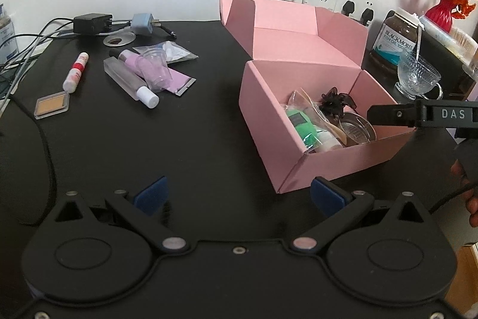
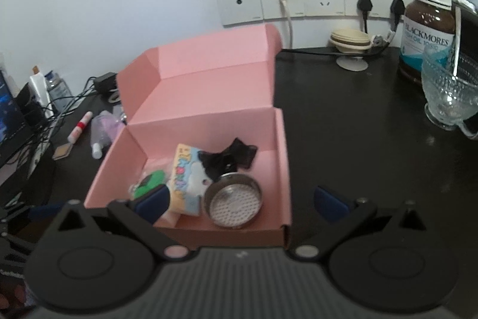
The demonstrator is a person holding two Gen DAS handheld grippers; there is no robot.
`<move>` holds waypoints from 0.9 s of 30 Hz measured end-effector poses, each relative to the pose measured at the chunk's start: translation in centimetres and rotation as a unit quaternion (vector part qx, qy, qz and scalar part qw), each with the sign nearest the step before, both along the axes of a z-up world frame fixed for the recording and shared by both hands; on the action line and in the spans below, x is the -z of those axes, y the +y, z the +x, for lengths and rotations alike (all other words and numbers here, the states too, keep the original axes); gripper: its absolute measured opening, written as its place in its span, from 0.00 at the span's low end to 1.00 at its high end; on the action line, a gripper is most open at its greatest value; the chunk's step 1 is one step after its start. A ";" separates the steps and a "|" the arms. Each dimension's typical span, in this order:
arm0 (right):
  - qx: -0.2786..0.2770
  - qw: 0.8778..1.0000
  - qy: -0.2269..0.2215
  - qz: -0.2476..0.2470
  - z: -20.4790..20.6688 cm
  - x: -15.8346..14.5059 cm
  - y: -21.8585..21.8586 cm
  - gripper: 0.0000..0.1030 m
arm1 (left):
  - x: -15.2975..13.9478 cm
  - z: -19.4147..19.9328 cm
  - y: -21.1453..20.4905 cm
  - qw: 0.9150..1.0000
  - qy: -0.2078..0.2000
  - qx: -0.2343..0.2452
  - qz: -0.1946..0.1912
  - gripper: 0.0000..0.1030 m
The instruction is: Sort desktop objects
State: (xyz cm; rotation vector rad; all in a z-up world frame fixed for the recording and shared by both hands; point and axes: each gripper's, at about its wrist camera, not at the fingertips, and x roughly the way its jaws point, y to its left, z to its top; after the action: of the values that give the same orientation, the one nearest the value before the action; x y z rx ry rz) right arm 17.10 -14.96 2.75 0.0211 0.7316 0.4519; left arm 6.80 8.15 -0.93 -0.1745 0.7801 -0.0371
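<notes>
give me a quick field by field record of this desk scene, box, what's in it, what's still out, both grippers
container: open pink cardboard box on black desk, lid flap up
in box: round perforated metal strainer, black lace bow, green packet in clear wrap
still out, left of box: red and white tube, clear bottle with white cap, clear plastic cup, flat tan compact
right of box: brown fish oil bottle, cut glass cup
left gripper: open, empty, above desk in front of box
right gripper: open, empty, over box
</notes>
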 end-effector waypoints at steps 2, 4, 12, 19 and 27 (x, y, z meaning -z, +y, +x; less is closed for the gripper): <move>0.007 1.000 0.003 -0.001 0.4 0.1 -0.2 0.99 | 0.0 0.3 -0.1 1.000 0.000 0.000 0.000 1.00; 0.011 1.000 0.003 0.002 0.7 0.1 -0.5 0.99 | -0.1 0.6 -0.2 1.000 -0.001 -0.001 0.000 1.00; 0.011 1.000 0.009 0.006 1.9 0.3 -1.0 0.99 | -0.2 2.0 -0.3 1.000 0.001 -0.005 0.005 1.00; 0.000 1.000 0.011 0.007 2.7 0.4 -0.6 0.99 | -1.0 2.1 0.1 1.000 -0.005 -0.012 -0.011 1.00; -0.013 1.000 0.017 0.004 3.3 0.9 0.0 0.99 | -1.5 1.9 1.5 0.999 -0.003 -0.028 -0.025 1.00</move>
State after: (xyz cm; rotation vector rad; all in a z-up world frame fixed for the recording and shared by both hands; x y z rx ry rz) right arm 20.40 -14.95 1.85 0.0261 0.7651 0.4804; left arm 8.72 9.64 0.55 -0.2432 0.7689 -0.0029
